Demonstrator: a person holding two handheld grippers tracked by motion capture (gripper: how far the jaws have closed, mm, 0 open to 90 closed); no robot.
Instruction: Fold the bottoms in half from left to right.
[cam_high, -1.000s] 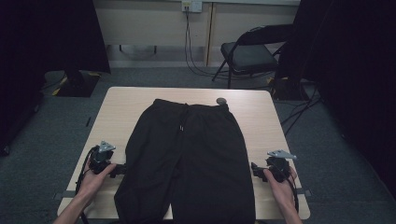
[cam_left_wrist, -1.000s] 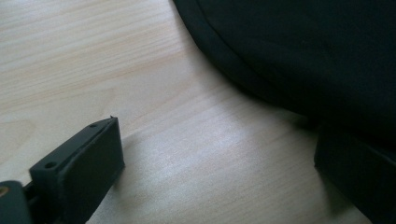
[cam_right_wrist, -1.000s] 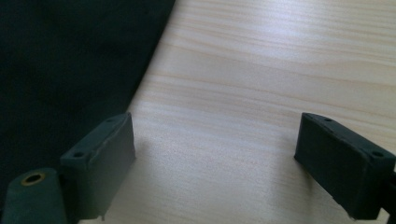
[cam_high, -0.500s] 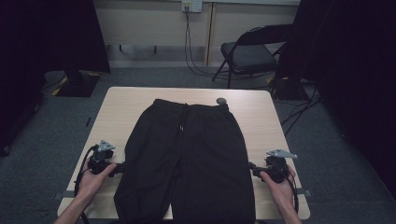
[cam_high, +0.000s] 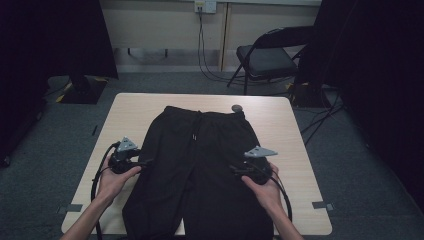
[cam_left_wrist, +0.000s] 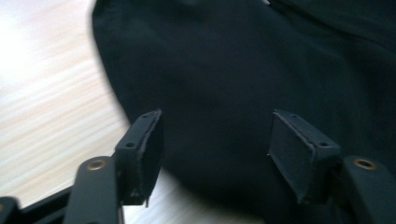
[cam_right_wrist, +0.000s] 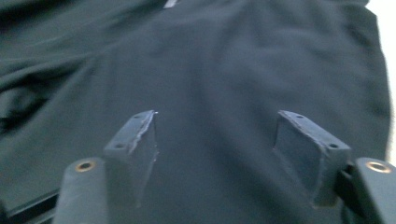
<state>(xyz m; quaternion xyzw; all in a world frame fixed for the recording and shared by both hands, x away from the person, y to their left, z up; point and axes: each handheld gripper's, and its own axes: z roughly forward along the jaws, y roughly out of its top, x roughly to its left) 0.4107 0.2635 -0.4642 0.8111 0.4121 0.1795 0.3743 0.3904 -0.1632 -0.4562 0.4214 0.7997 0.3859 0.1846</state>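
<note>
A pair of black trousers (cam_high: 200, 165) lies flat on the light wooden table (cam_high: 130, 110), waistband far and legs toward the person. My left gripper (cam_high: 146, 162) points right at the outer edge of the left leg. In the left gripper view the left gripper (cam_left_wrist: 215, 135) is open, its jaws have just been closing, and the trousers (cam_left_wrist: 224, 70) lie below them with the pads apart from the cloth. My right gripper (cam_high: 233, 170) points left over the right leg. It too is open (cam_right_wrist: 215, 135) after closing a little, with only flat black fabric (cam_right_wrist: 233, 60) beneath.
A small dark round object (cam_high: 237, 107) rests by the right end of the waistband. Bare tabletop (cam_left_wrist: 42, 93) runs left of the trousers. Behind the table stands a folding chair (cam_high: 270, 55), with cables on the floor and dark curtains on both sides.
Both hands have moved forward and inward from the table's near corners. The right gripper now hovers over the right leg, and the left gripper has reached the left leg's edge.
</note>
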